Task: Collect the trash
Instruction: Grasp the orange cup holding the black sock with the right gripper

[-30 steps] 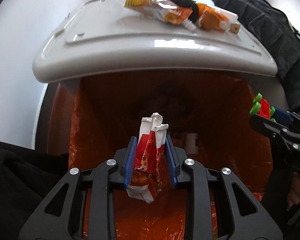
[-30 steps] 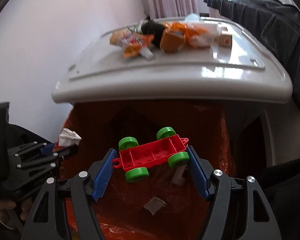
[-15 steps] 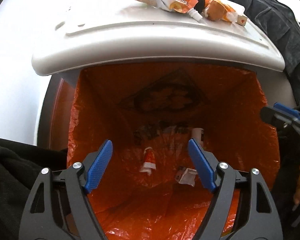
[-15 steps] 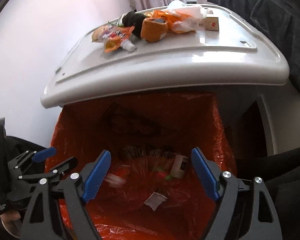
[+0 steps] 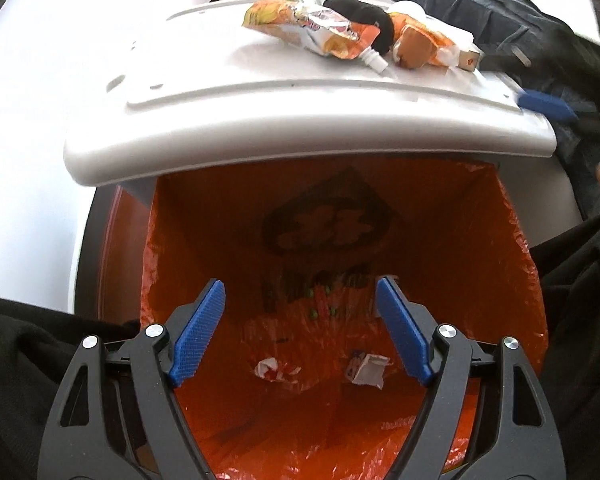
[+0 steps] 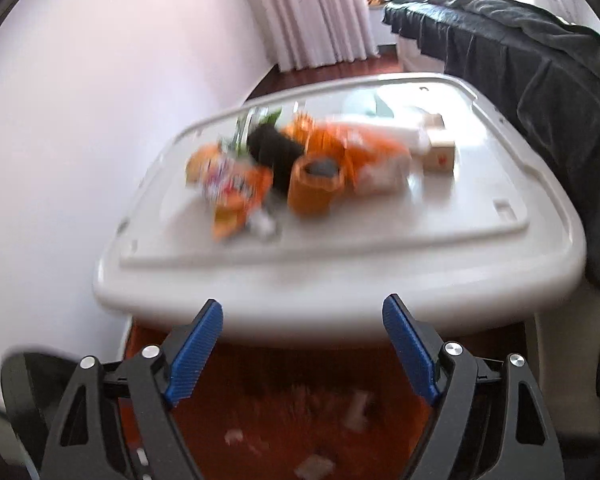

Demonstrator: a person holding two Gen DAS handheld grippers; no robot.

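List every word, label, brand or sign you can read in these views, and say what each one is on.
None can be read.
Orange bin liner: dark printed emblem with a row of letters under it, too creased and dim to read.
Orange snack packet on the white lid: colourful print, too small.
Small cardboard box: a red mark, blurred.
Paper scrap in the liner: bluish print, too small.

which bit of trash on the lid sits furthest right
The small cardboard box, at the right end of the pile on the white lid, beyond the orange cup and wrappers.
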